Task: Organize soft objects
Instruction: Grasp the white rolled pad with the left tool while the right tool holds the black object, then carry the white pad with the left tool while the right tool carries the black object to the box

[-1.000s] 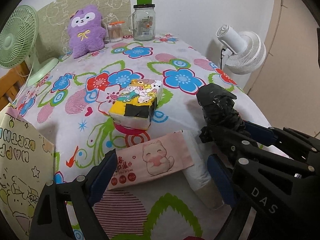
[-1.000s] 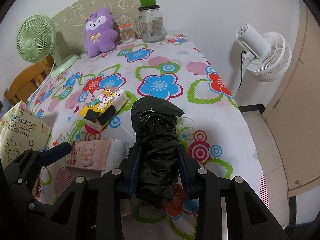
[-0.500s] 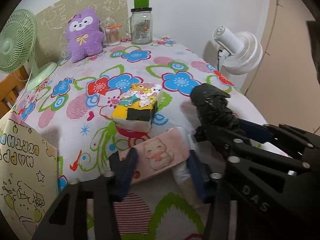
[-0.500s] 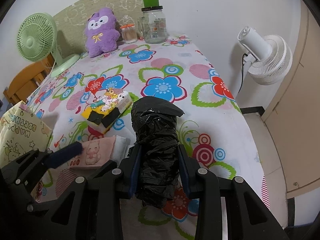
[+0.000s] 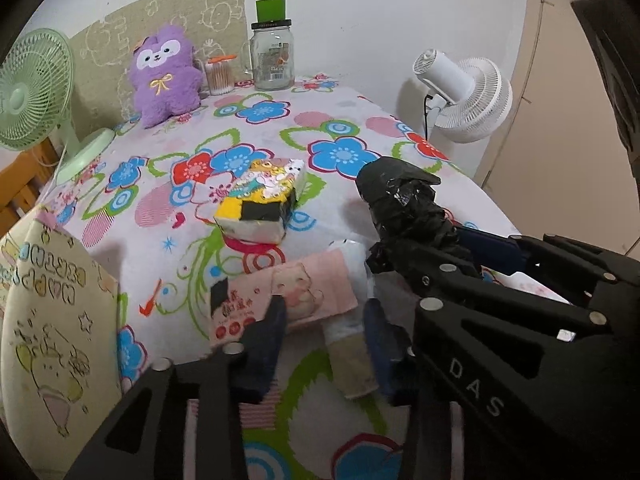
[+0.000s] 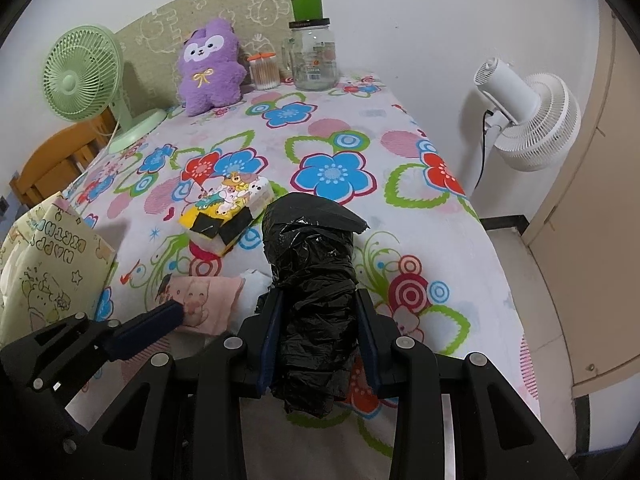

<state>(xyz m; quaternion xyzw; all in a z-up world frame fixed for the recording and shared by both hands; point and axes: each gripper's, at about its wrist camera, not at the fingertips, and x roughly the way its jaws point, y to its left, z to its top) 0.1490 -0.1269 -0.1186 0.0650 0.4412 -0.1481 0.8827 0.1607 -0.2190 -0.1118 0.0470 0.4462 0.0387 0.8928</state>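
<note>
My left gripper [image 5: 324, 316] is shut on a pink tissue pack [image 5: 280, 296] printed with a cartoon cat, holding its near end on the flowered tablecloth. The pack also shows in the right wrist view [image 6: 208, 300]. My right gripper [image 6: 318, 320] is shut on a roll of black plastic bags [image 6: 312, 276], held upright above the table; the roll shows at the right of the left wrist view [image 5: 404, 208]. A yellow and black cartoon tissue pack [image 5: 260, 204] lies just beyond, in the middle of the table.
A purple plush toy [image 5: 164, 76], a cotton swab jar [image 5: 219, 74] and a glass jar with a green lid [image 5: 272, 56] stand at the far edge. A green fan [image 5: 28, 88] is at left, a white fan [image 5: 464, 92] at right. A birthday gift bag [image 5: 52, 332] stands near left.
My left gripper has closed from wide open onto the pink tissue pack, which has shifted slightly. My right gripper keeps its hold on the black bag roll, almost unmoved.
</note>
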